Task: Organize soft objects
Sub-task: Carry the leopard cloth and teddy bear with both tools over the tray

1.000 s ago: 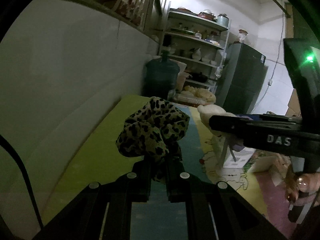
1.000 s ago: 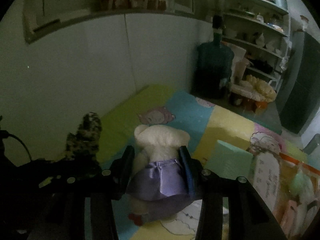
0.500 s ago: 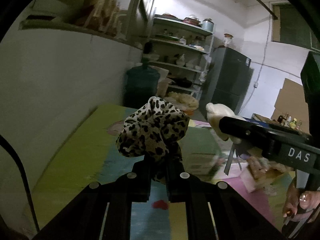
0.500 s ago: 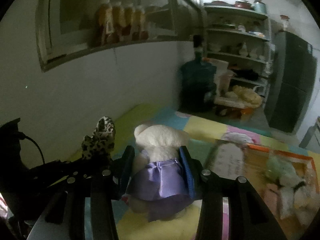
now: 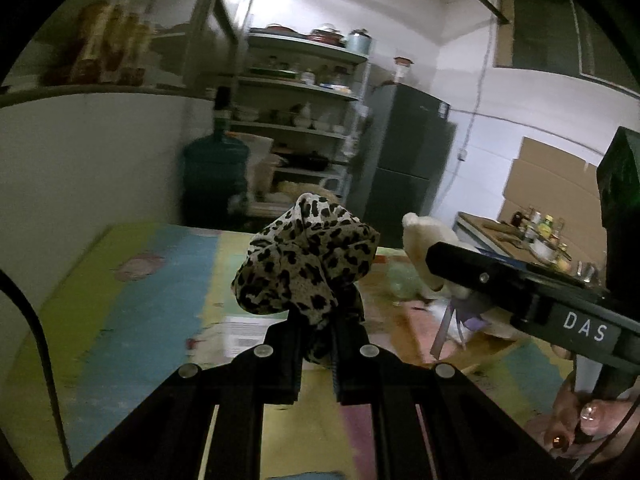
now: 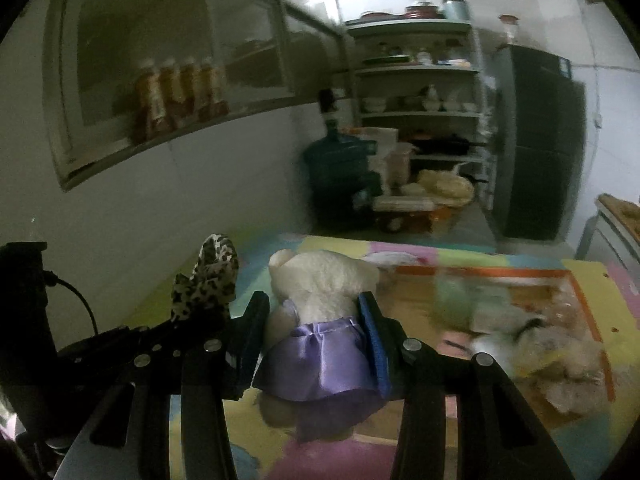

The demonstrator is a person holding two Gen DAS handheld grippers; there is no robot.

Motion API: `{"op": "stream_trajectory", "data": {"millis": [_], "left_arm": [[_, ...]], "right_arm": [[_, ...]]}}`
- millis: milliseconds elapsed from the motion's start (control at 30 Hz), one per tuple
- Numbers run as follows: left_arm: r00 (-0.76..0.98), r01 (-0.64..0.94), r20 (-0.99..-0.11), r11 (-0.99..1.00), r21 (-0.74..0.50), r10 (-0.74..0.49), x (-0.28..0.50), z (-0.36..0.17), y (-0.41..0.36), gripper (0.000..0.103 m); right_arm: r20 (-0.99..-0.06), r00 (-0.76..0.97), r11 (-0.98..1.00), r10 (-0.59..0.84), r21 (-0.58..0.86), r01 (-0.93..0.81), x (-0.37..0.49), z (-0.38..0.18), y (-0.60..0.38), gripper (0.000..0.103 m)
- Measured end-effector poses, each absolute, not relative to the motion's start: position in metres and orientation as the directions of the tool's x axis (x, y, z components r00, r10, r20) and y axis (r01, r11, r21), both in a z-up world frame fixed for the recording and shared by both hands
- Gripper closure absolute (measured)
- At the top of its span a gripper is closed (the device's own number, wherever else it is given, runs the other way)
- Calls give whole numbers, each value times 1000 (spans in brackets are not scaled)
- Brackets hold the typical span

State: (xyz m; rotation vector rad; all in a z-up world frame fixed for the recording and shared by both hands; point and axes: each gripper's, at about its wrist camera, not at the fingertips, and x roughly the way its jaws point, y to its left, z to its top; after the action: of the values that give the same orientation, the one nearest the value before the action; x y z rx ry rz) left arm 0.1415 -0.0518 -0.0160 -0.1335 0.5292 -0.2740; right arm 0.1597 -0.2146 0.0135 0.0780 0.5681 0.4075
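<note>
My left gripper (image 5: 316,320) is shut on a leopard-print fabric scrunchie (image 5: 304,264) and holds it up above the colourful play mat (image 5: 132,304). It also shows in the right wrist view (image 6: 208,280), at the left. My right gripper (image 6: 316,312) is shut on a cream plush bear (image 6: 320,284) in a purple satin skirt (image 6: 320,356), held above the mat. The bear also shows in the left wrist view (image 5: 428,240), to the right of the scrunchie. An orange-rimmed tray (image 6: 588,320) with several soft toys (image 6: 560,352) lies at the right.
A white wall (image 5: 80,160) runs along the left. A water jug (image 6: 340,172), metal shelves (image 6: 416,92) and a dark fridge (image 6: 540,140) stand behind the mat. A table with bottles (image 5: 536,236) is at the right.
Both grippers have swung to the right with their loads still held. The orange-rimmed tray of soft toys has come into the right wrist view.
</note>
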Motion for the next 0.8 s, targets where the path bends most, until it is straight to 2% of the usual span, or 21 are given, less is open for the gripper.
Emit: {"op": "stream_trajectory", "data": {"millis": [300,800], "left_arm": [[786,318,-492,928,-195,-373,151,-19,-123,92],[743,345,-549,922,-177,-384,175,-37,-202,92]], "right_arm": [[-496,807,946,320,211,-246,144,7,-300,56],[-500,824,952,267,271,-144,134,-16,-394,56]]}}
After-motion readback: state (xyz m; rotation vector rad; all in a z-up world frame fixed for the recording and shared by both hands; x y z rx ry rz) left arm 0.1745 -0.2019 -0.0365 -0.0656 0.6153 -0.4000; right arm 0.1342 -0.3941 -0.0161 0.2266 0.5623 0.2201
